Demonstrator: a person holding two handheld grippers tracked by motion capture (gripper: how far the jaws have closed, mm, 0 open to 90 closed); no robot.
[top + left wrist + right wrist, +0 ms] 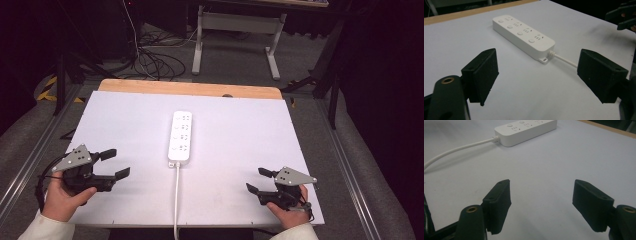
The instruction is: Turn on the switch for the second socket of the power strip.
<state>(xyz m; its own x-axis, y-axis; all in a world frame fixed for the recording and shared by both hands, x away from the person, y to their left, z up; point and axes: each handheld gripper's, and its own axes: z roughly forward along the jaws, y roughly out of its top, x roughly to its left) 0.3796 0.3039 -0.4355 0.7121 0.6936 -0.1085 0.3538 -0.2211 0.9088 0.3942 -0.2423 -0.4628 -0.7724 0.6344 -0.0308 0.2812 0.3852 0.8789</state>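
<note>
The left gripper [115, 163] sits at about 8 o'clock on the table [125, 120], held in the person's left hand [62, 197], its jaws spread wide with nothing between them and aimed toward 3 o'clock. In the left gripper view the same gripper [537, 75] shows bare white tabletop in the gap between its two black pads, and the power strip [522, 33] lies beyond at about 12 o'clock, well apart from the jaws. The right gripper [260, 180] sits at about 4 o'clock on the table, gripped by the right hand [287, 207], its jaws likewise wide apart and empty, pointing toward 9 o'clock. In the right gripper view that gripper [541, 202] frames only bare table surface, with the power strip [525, 130] far ahead at about 11 o'clock. Seen from above, the power strip [181, 137] lies flat near the middle of the table, its long side running from 12 to 6 o'clock, roughly midway between the two grippers and touching neither. Its white cord [176, 200] leaves the near end and runs straight toward 6 o'clock, off the table's near edge.
</note>
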